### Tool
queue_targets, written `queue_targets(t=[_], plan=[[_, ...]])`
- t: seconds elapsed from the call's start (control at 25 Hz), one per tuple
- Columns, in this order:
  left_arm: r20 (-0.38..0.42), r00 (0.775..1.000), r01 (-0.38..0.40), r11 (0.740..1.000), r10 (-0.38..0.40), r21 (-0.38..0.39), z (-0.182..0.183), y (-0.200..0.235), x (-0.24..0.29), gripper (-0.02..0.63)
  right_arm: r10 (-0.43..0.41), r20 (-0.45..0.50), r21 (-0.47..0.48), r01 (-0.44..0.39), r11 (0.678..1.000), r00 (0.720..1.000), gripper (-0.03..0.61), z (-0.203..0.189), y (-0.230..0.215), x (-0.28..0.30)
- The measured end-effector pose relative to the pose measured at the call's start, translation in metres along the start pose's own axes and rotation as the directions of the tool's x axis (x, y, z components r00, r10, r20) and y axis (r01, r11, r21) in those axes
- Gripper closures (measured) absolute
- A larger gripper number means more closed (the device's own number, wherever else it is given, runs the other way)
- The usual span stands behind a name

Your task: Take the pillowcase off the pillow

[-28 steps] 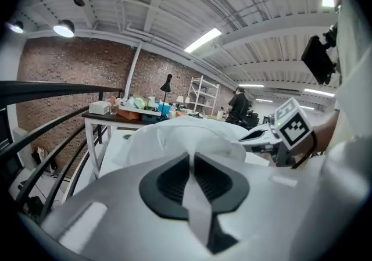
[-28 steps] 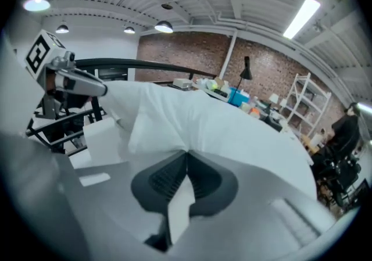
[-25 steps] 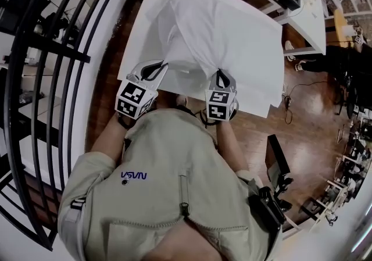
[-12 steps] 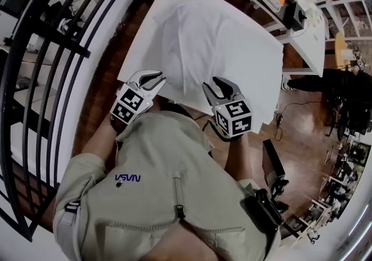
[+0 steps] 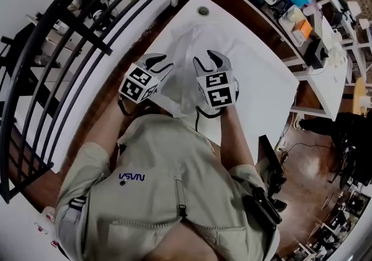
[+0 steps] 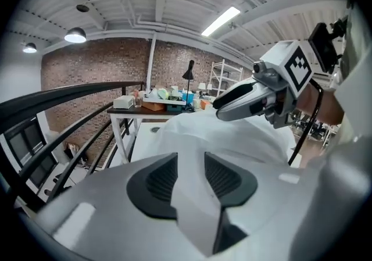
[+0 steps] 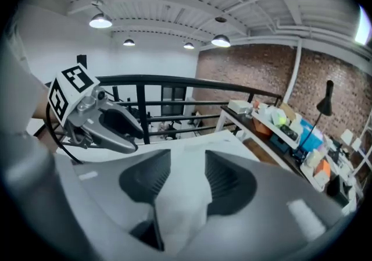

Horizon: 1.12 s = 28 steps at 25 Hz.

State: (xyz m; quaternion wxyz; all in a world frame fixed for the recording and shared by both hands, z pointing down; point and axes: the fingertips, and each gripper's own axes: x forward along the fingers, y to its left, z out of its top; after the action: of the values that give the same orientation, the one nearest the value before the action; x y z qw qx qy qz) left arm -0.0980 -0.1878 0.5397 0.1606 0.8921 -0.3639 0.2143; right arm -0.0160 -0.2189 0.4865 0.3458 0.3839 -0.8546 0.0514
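White table (image 5: 264,94) takes the upper middle of the head view. Pillow (image 5: 195,39) lies on it at upper centre, just ahead of both grippers. All white on white.

Progress: I read the pillowcase (image 5: 181,84) as on the pillow yet. There is no separate limp cloth on the table and no bare pillow lying apart. I judge the task early, with the whole pull-off left.

Left gripper (image 5: 161,62), left of centre: jaws have just been opening. The pads stand apart with a fold of white cloth in the gap, not pinched.

Right gripper (image 5: 207,59), just right of it: jaws also just been opening, wider. A loose bunch of cloth sits between the pads, unclamped.

Both have let go, so I'd want a fresh grip before any pull.

Hard to make out:
- I can't tell where the case ends and the pillow starts, or which end is the open mouth.
- The near edge of pillow and table, lower centre, is hidden behind the grippers and the person's jacket (image 5: 174,184).
- In both gripper views the jaw housings fill the lower half and cut off the cloth beneath.
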Motion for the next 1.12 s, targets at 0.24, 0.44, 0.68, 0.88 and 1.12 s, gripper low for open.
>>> queue_targets(t=[0.24, 0.44, 0.68, 0.88, 1.12], plan=[[-0.072, 0.991, 0.111, 0.994, -0.112, -0.018, -0.009, 0.006, 0.048, 0.380, -0.026, -0.211, -0.088, 0.007, 0.996, 0.977, 0.388, -0.025, 0.004, 0.049], [-0.117, 0.972, 0.210, 0.977, -0.204, 0.043, -0.017, 0.002, 0.077, 0.474, -0.122, -0.281, -0.141, 0.085, 0.986, 0.952, 0.531, -0.030, 0.002, 0.054], [-0.008, 0.995, 0.096, 0.995, -0.096, -0.001, -0.010, 0.040, 0.063, 0.601, -0.352, -0.230, -0.135, 0.328, 0.935, 0.907, 0.574, -0.013, -0.052, 0.007], [-0.018, 1.000, -0.003, 1.000, 0.003, -0.021, -0.020, 0.074, 0.058, 0.601, -0.512, -0.208, -0.052, 0.514, 0.856, 0.833, 0.574, -0.025, -0.115, -0.047], [-0.151, 0.987, -0.059, 0.998, 0.057, -0.010, -0.053, 0.085, 0.087, 0.601, -0.539, -0.312, 0.029, 0.575, 0.818, 0.782, 0.574, -0.093, -0.147, -0.063]])
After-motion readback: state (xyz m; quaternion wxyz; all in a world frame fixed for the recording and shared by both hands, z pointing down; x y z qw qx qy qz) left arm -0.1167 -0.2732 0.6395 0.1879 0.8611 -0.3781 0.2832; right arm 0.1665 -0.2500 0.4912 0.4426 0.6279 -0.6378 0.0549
